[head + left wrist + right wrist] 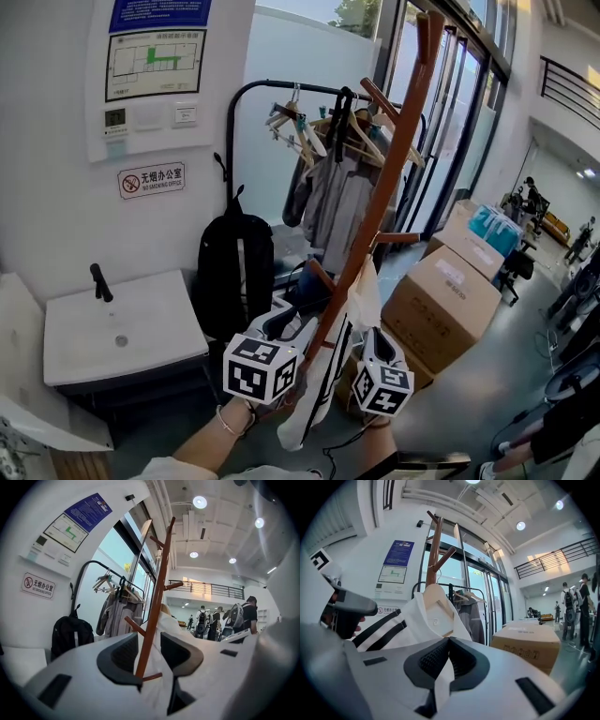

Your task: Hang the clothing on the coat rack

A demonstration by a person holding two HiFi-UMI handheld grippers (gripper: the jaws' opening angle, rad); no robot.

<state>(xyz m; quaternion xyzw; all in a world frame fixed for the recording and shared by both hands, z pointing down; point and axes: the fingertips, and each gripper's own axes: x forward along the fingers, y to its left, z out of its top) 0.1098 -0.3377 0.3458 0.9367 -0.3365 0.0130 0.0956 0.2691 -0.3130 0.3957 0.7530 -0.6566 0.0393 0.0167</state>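
White cloth shirt (417, 620) w/ black stripes, on flat wooden hanger (434, 594), sits against the slanted round-pole wooden coat rack (394, 159), by its lower pegs. R gripper (449, 656): ribbed pads pinch a shirt fold. L gripper (149, 651): jaws spread, pole & cloth between.

left gripper (150, 641), right gripper (447, 641) white, dark pads (123, 654); checkered marker cubes (261, 367); wrist bracelet (228, 422)

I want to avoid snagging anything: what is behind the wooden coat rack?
A black clothes rail with hangers and a grey jacket. The coat rack covers part of that jacket.
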